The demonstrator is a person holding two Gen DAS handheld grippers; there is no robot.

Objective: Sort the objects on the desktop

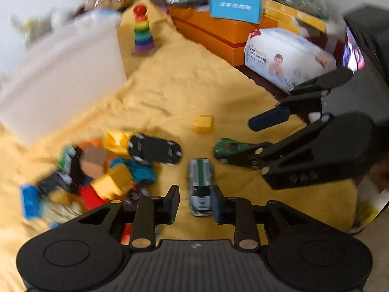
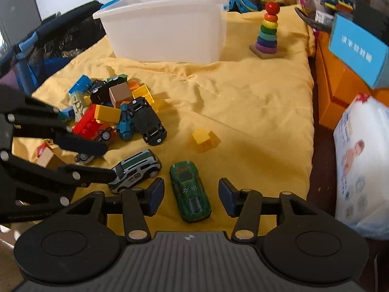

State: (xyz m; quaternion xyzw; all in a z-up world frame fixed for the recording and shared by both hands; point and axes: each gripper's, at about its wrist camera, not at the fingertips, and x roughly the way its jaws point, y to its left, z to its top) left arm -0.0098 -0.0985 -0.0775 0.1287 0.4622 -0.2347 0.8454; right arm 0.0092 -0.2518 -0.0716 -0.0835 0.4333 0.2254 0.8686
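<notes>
bin (image 2: 167, 31) behind toy pile (image 2: 114, 107), cars (image 2: 189, 192) nearest

Toy cars lying apart: silver car (image 2: 135, 170), green car (image 2: 190, 193), upturned black car (image 2: 147, 121) — three
Loose yellow block (image 2: 203, 138): one
White bin (image 2: 167, 26): one
Ring stacker (image 2: 267, 32): one

The right gripper (image 2: 190, 196) fingers straddle a green toy car (image 2: 189, 192) (untouched) on the yellow cloth (image 2: 255, 102).

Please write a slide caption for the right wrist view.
Open right hand-held gripper over green toy car on yellow cloth.
</notes>
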